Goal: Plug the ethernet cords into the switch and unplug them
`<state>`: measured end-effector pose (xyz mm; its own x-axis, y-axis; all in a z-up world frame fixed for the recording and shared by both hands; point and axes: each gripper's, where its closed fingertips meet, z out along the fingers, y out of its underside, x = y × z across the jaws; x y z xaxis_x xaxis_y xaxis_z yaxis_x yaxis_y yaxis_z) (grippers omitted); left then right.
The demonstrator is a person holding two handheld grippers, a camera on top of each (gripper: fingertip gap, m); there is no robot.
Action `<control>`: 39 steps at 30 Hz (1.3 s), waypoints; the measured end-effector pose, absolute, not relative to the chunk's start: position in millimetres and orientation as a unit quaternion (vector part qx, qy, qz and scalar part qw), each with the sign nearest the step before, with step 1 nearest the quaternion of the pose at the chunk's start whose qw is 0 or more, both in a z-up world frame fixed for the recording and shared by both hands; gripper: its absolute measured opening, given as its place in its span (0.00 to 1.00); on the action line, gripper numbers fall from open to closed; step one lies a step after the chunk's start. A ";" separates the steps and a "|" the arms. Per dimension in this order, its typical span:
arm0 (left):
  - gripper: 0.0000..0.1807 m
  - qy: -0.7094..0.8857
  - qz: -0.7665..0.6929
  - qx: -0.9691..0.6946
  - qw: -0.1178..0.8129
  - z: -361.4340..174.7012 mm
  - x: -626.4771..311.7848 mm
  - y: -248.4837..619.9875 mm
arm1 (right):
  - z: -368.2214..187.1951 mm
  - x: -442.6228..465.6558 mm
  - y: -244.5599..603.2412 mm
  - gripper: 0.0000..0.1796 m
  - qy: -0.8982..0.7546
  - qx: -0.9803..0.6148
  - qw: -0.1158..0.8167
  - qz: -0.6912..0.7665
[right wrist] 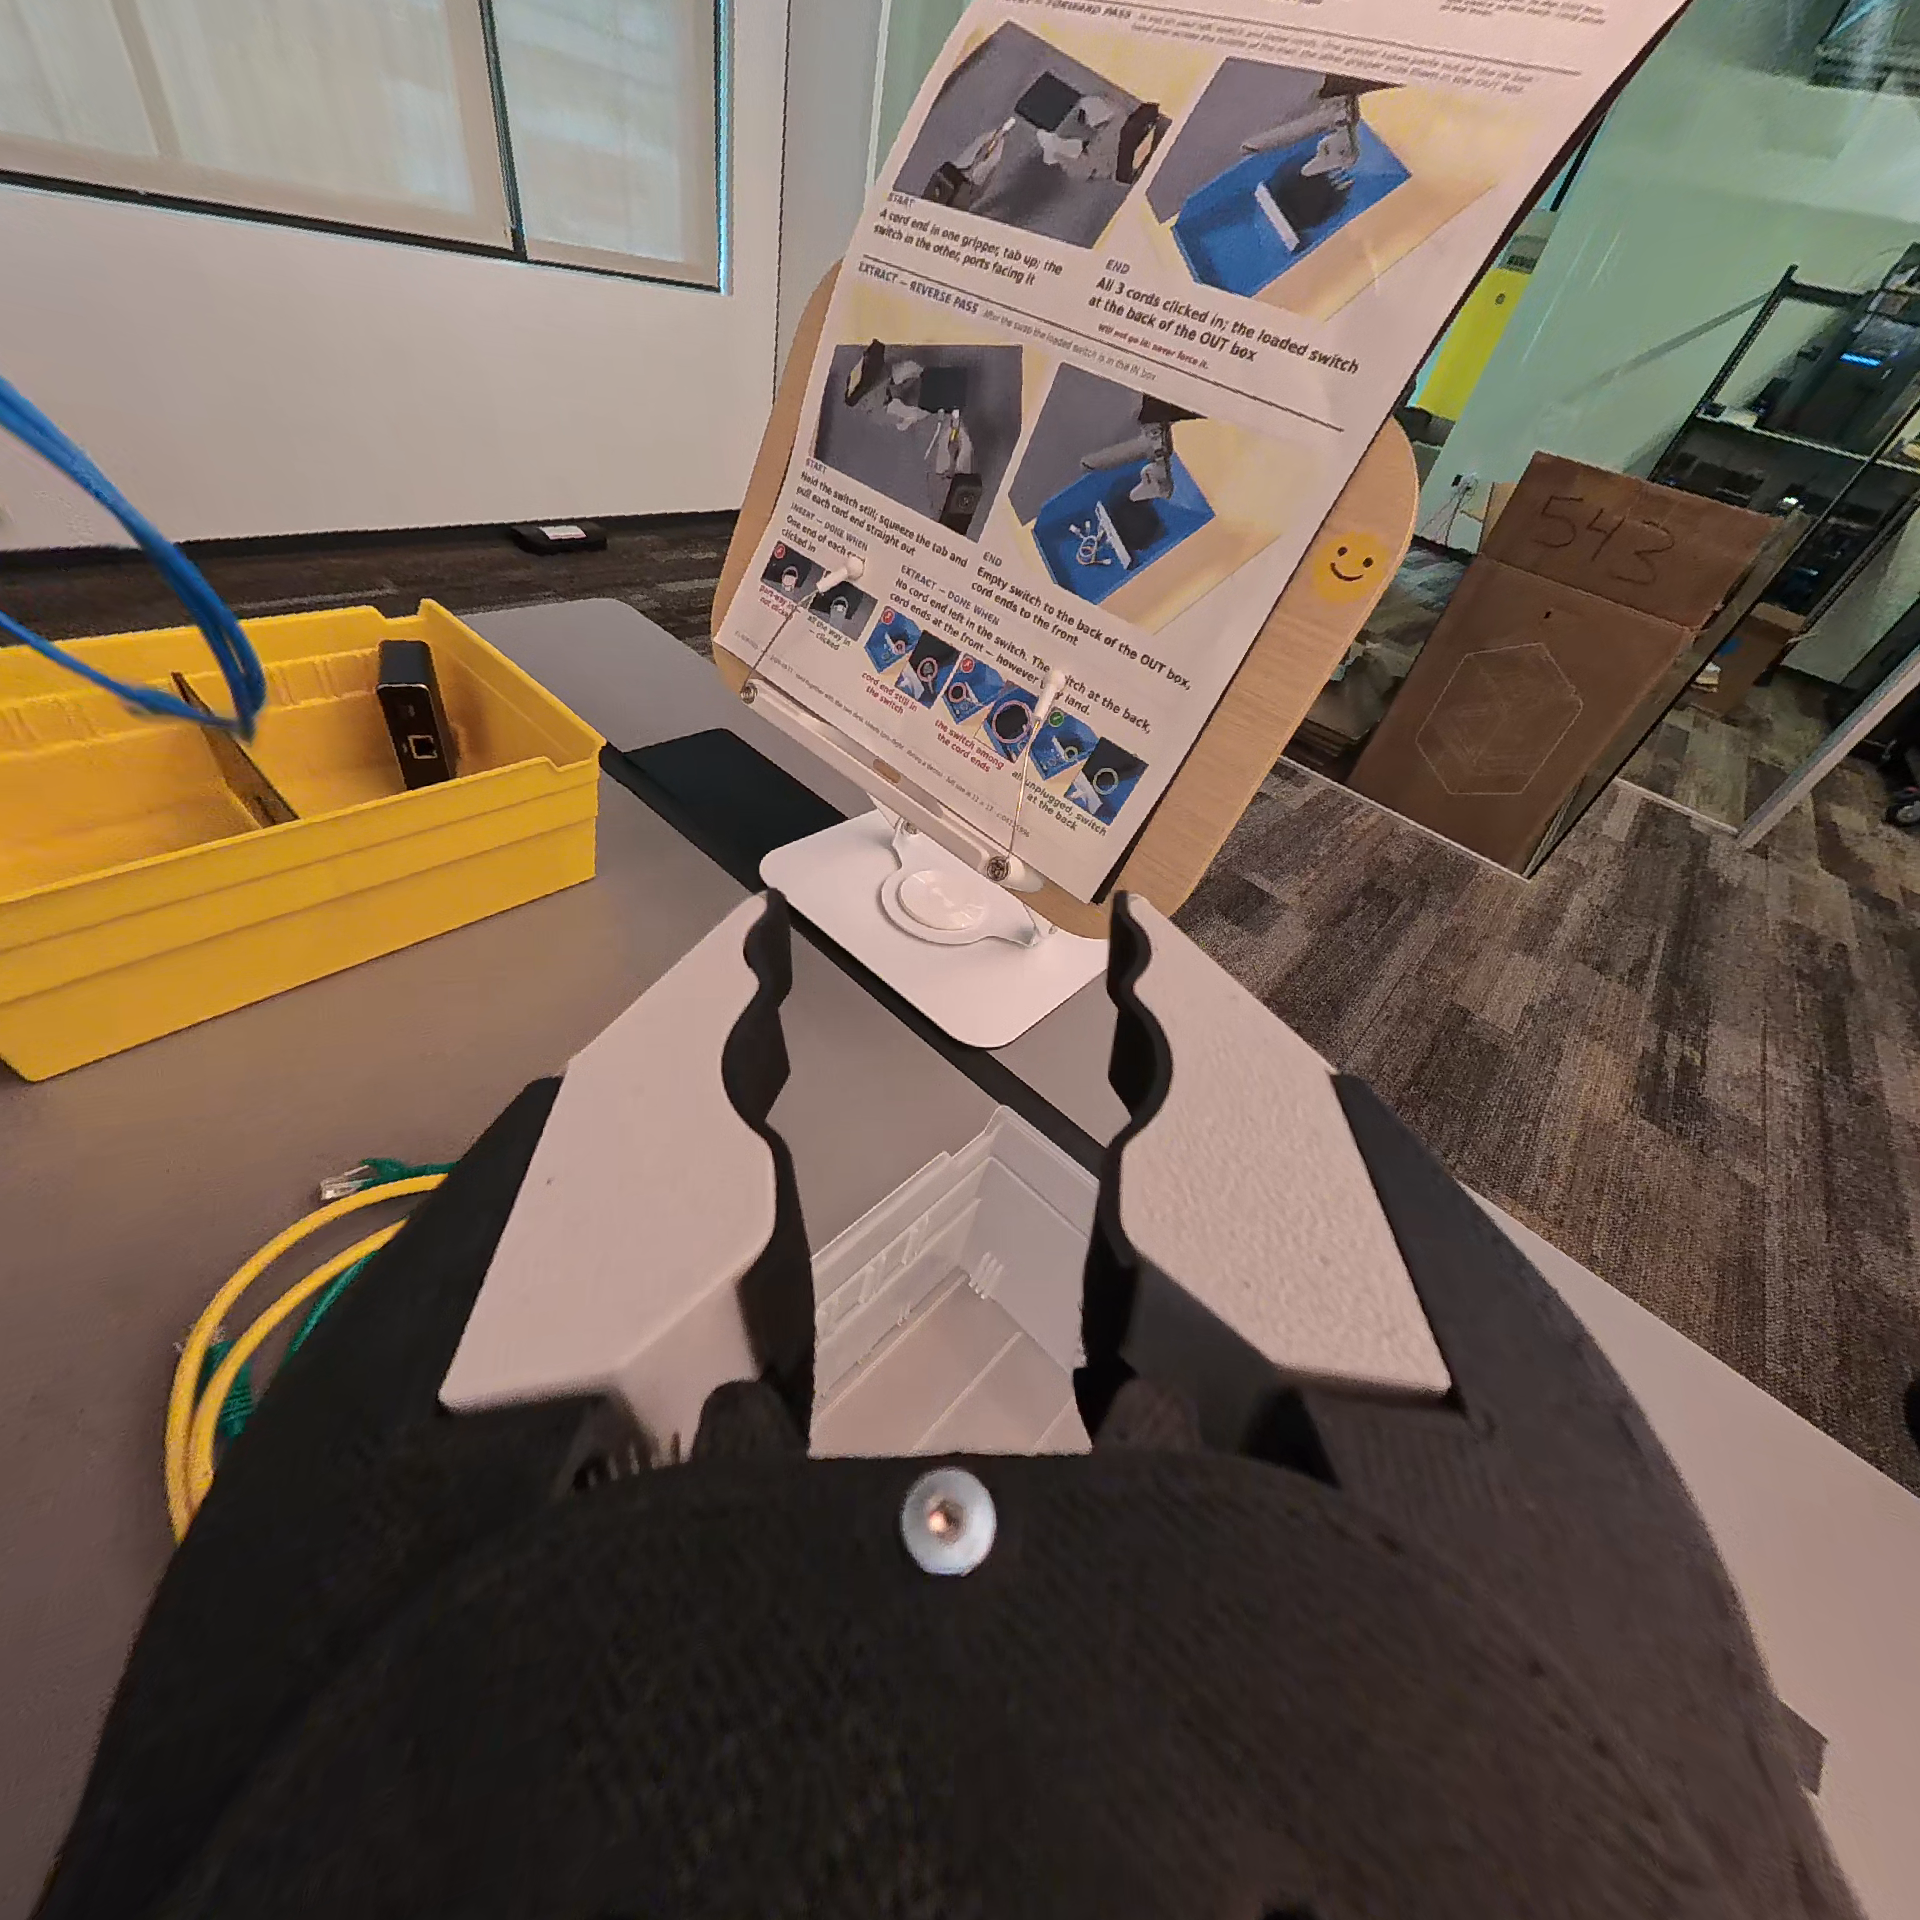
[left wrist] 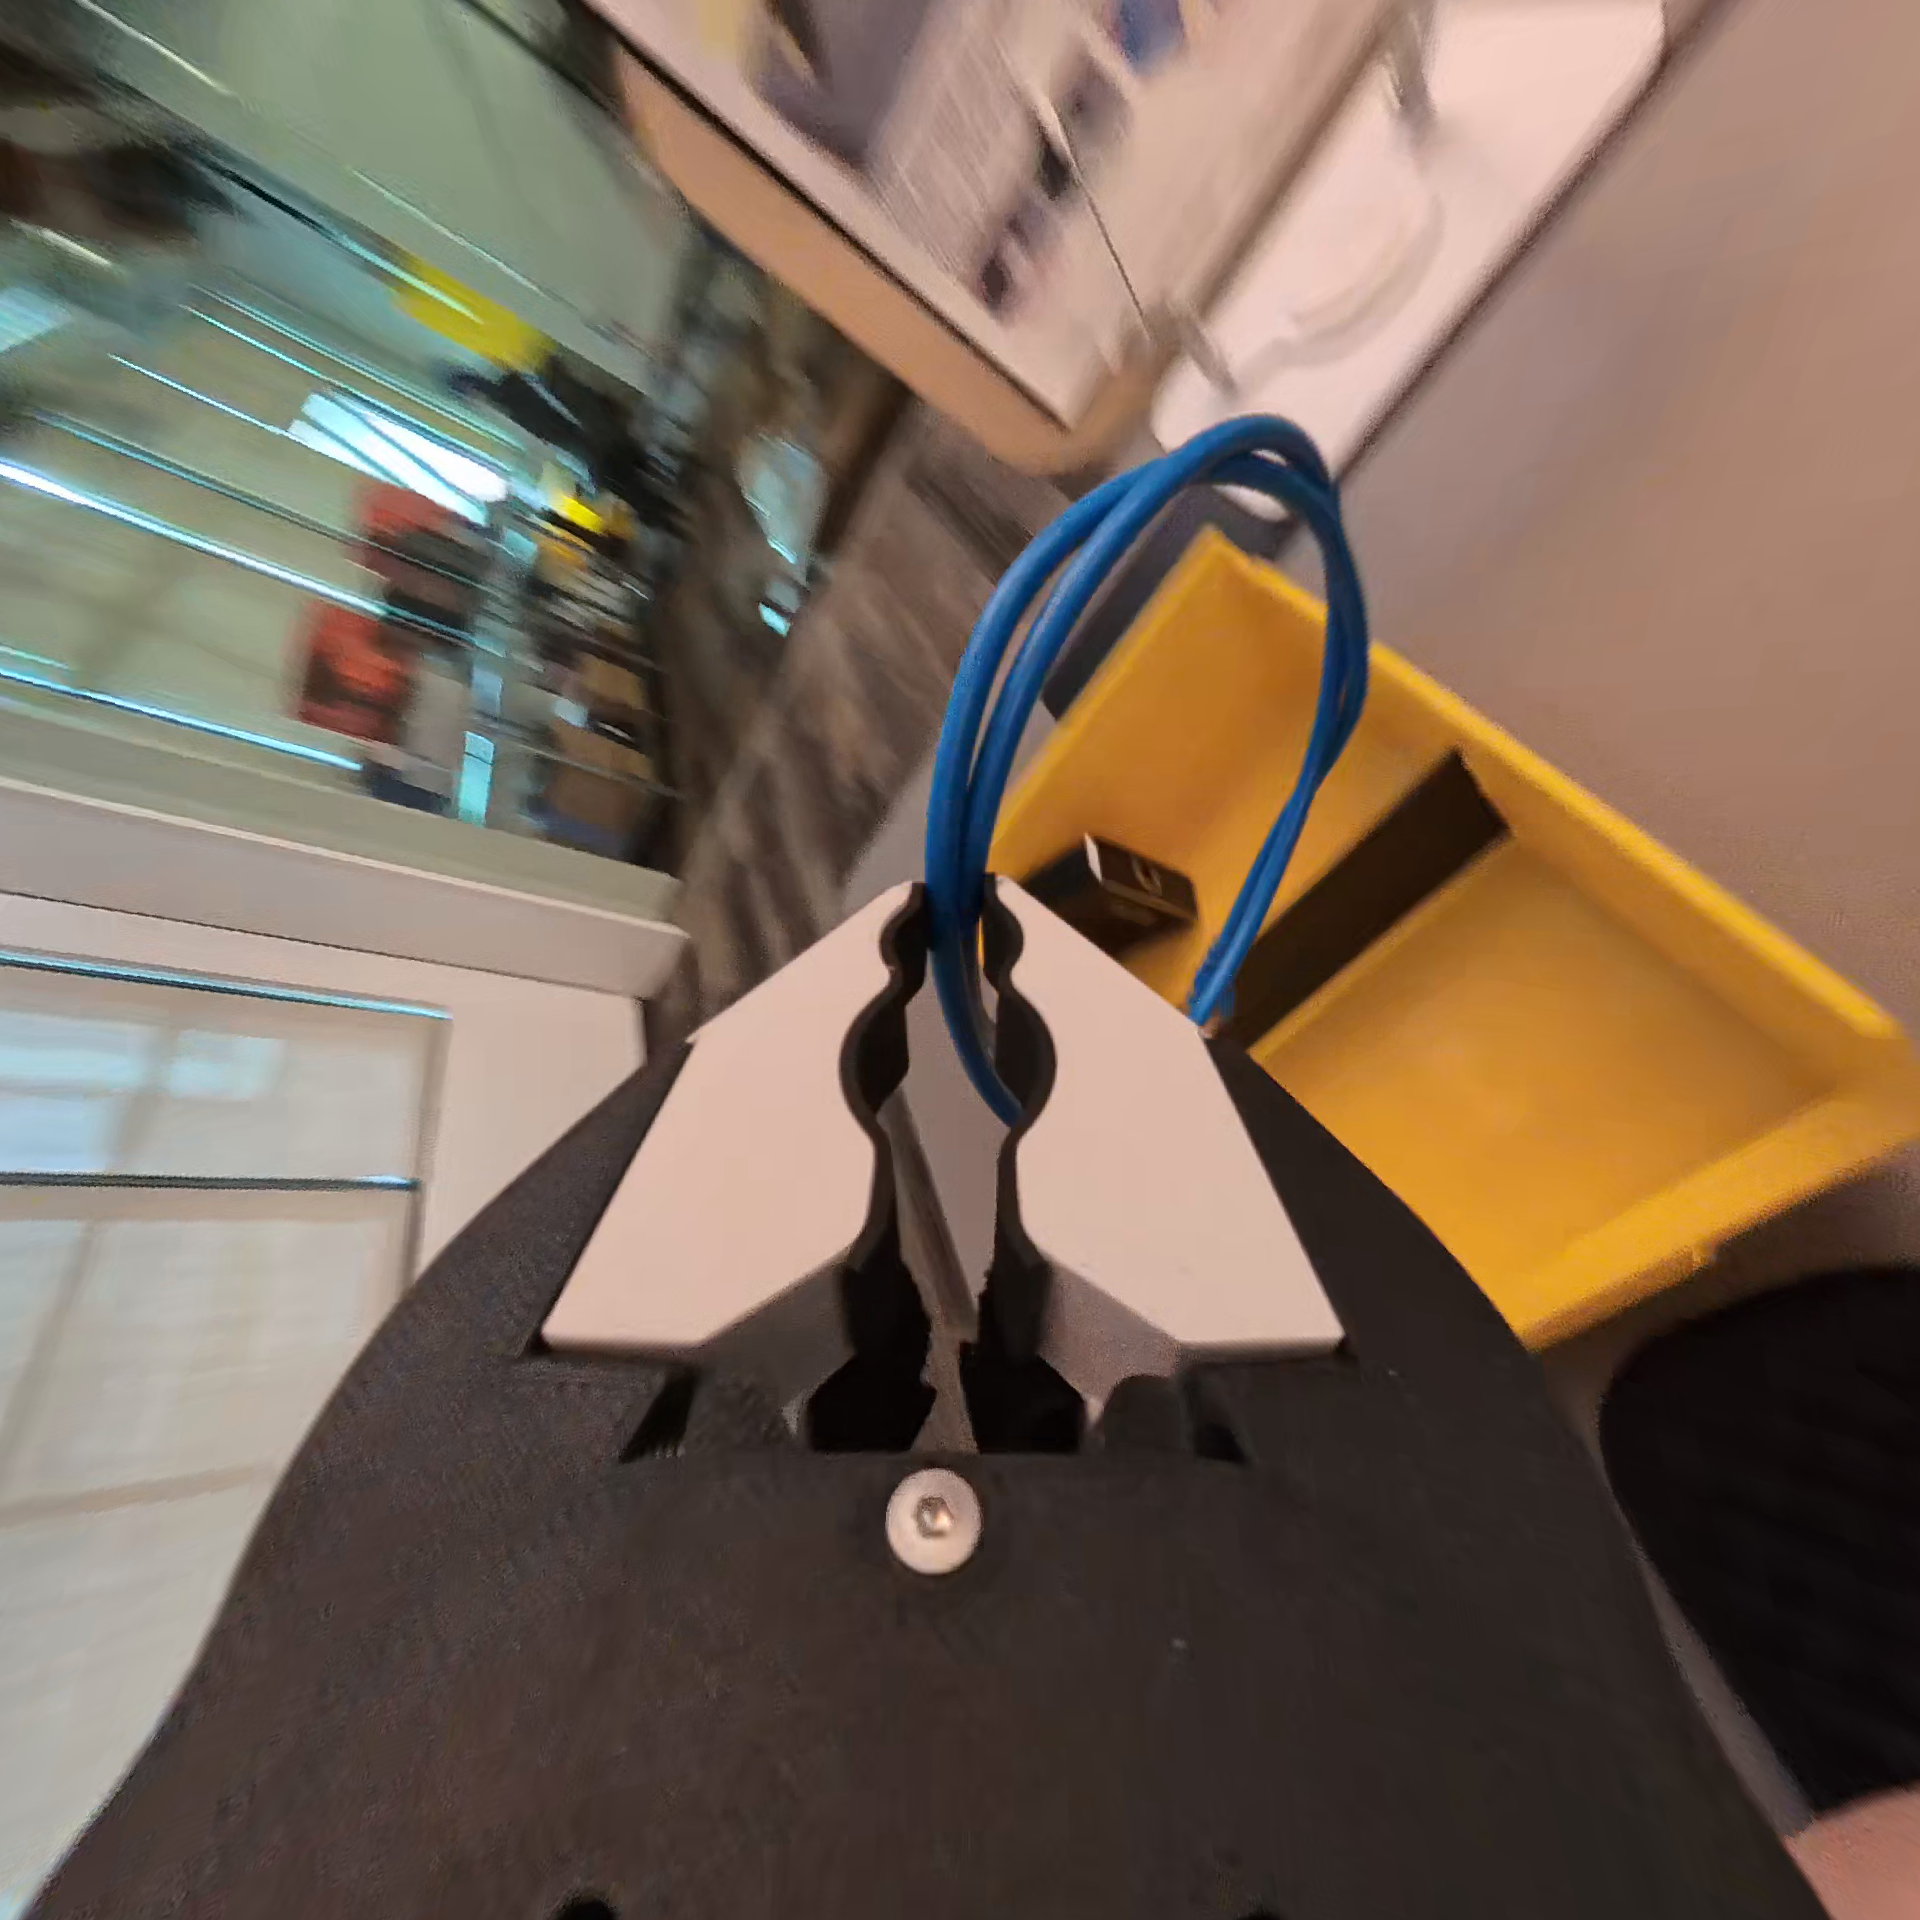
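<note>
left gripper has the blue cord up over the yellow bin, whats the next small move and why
Probably lower the left gripper, shut on the looped blue cord, into the yellow plastic bin, front compartment: the small black switch stands behind the divider, and the right gripper is open and empty.

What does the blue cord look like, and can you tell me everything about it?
The blue cord is a thin, shiny, rubbery-looking cable bent into a tall double loop. The left gripper pinches it between nearly shut jaws, holding it up over the yellow bin. One end hangs loose beside the gripper; its plug is too small to make out. In the right wrist view it is blurred, dangling above the bin's dark divider.
</note>
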<state>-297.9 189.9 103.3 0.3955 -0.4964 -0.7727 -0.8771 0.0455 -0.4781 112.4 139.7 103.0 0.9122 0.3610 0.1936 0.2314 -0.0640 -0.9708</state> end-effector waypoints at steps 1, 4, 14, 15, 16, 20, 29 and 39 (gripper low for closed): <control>0.04 0.506 0.194 -0.640 0.545 124.4 -289.5 173.8 | 102.8 113.2 139.8 0.34 -0.203 -0.728 0.653 0.048; 0.04 0.504 0.156 -0.567 0.633 165.2 -255.9 120.2 | 103.7 115.8 139.0 0.34 -0.201 -0.727 0.654 0.047; 0.02 0.688 -0.065 -0.574 0.439 43.0 -81.9 78.5 | 95.4 116.2 141.5 0.34 -0.201 -0.737 0.643 0.055; 0.02 0.701 -0.079 -0.583 0.403 18.5 -64.9 82.3 | 93.9 116.2 142.0 0.34 -0.203 -0.739 0.640 0.053; 0.07 0.710 -0.088 -0.591 0.372 -6.4 -50.5 86.9 | 92.6 116.6 142.4 0.34 -0.204 -0.741 0.638 0.050; 0.24 0.700 -0.064 -0.618 0.353 -66.5 -22.7 129.5 | 89.7 119.9 144.1 0.34 -0.205 -0.744 0.635 0.045; 0.33 0.461 -0.015 -0.657 0.596 88.0 -159.0 254.4 | 93.8 128.0 142.3 0.34 -0.193 -0.739 0.644 0.054; 0.41 0.362 -0.049 -0.810 0.459 -4.4 -283.8 338.8 | 81.3 126.4 149.4 0.34 -0.195 -0.752 0.628 0.048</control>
